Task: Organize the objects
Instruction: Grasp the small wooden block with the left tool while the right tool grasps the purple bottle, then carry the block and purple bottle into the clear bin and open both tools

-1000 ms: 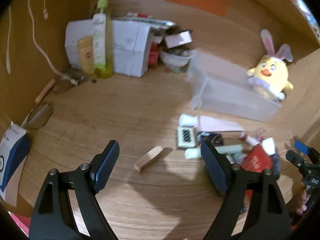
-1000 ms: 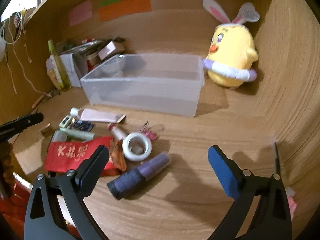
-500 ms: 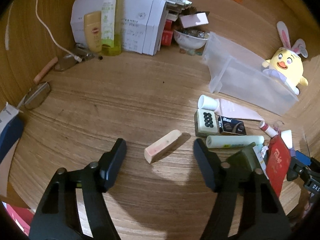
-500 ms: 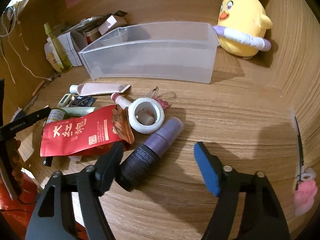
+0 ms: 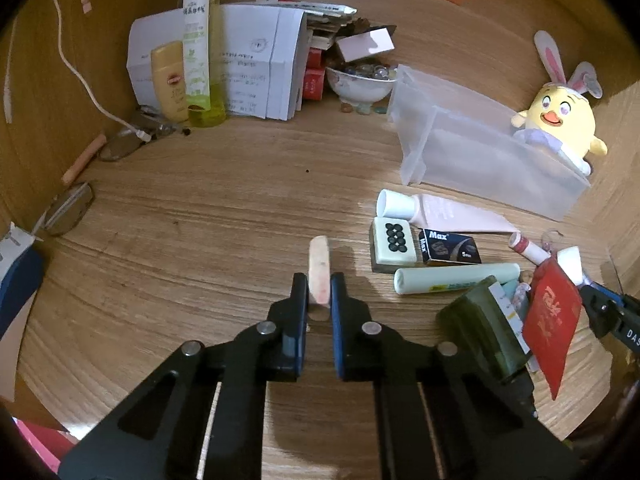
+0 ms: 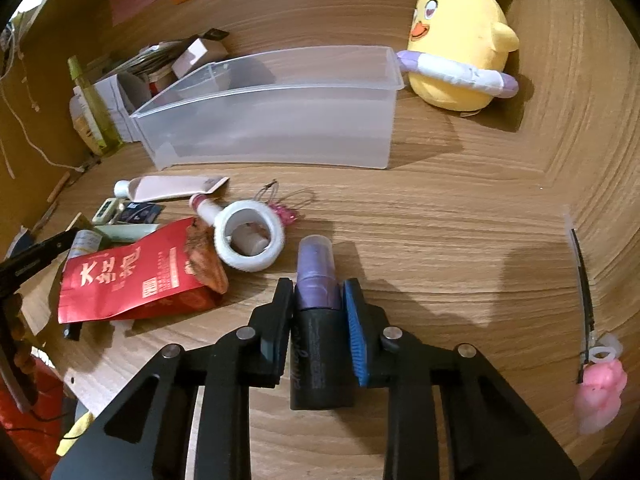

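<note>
My left gripper [image 5: 319,285] is shut on a pale pink block [image 5: 319,264] that lies on the wooden desk. My right gripper [image 6: 316,290] is shut on a purple and black bottle [image 6: 318,320] lying on the desk. A clear plastic bin [image 6: 276,120] stands empty at the back; it also shows in the left wrist view [image 5: 476,148]. Loose items lie in front of it: a pink tube [image 5: 444,212], a mahjong tile [image 5: 394,239], a small Max box [image 5: 450,247], a pale green tube [image 5: 456,278], a red packet [image 6: 128,276] and a white tape roll [image 6: 248,240].
A yellow chick plush [image 6: 460,40] sits right of the bin. White boxes [image 5: 240,76], a green spray bottle [image 5: 200,52], a yellow bottle [image 5: 170,80] and a bowl [image 5: 360,80] crowd the back left. A pink charm on a cord [image 6: 600,384] lies at the right.
Both grippers have moved down and closed. The left one has closed on the pink block, now turned in line with the fingers. The right one has closed on the purple bottle.
</note>
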### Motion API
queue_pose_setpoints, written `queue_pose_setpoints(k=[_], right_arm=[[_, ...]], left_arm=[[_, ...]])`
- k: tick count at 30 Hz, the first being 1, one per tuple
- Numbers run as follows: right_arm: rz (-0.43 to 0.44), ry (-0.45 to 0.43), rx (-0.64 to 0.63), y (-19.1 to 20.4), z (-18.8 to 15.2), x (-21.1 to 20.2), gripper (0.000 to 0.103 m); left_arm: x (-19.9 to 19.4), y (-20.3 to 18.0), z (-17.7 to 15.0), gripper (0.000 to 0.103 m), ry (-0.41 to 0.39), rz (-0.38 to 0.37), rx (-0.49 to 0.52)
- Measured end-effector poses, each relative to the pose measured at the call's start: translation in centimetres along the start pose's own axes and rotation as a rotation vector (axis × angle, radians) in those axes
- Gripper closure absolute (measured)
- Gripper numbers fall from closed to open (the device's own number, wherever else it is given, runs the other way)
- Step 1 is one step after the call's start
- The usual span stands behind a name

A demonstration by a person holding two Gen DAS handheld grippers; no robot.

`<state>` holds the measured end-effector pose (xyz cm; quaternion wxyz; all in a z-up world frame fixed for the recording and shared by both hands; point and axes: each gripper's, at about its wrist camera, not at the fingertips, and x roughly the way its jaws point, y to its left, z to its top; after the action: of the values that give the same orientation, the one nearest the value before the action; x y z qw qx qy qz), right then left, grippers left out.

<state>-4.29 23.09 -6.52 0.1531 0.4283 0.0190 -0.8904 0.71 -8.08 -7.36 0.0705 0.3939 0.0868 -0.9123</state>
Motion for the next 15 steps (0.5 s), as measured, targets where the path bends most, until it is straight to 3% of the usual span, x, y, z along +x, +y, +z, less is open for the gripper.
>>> queue_pose_setpoints(k=[15], right_arm=[[-0.019,-0.118,0.026,-1.4,2.0,-2.4,0.08]], left_arm=[[-2.3,-0.6,1.8,0.093,-0.086,-0.034,-0.03]])
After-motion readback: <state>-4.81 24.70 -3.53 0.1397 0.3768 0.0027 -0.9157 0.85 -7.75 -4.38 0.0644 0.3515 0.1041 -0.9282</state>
